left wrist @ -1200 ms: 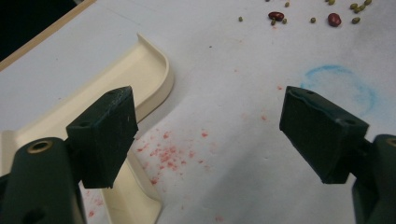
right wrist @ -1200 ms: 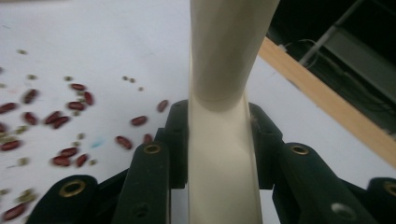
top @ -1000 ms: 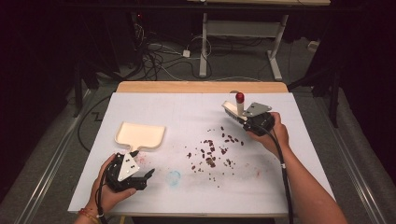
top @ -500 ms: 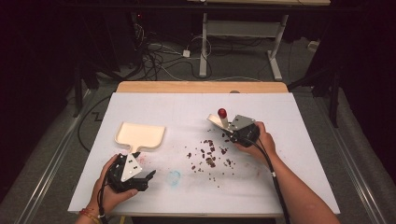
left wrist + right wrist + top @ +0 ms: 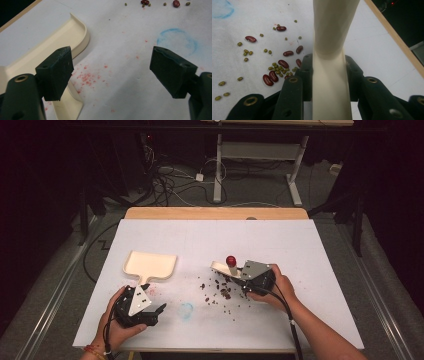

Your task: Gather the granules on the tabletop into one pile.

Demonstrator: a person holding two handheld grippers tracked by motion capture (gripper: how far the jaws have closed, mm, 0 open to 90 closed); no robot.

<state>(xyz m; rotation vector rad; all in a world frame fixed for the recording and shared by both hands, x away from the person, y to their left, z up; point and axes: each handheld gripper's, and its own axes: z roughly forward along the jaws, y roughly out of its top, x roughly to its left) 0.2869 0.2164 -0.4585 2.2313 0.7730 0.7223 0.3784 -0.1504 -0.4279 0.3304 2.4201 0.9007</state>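
Right gripper view, smooth cream brush handle (image 5: pixel 329 75), glossy beans (image 5: pixel 272 72)

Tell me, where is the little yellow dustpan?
In the high view the dustpan lies flat on the left part of the white table, just beyond the left gripper and left of the scattered beans.

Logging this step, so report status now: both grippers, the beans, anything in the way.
Left gripper open, beside dustpan. Right gripper shut on brush handle. Beans scattered mid-table. Nothing in the way.
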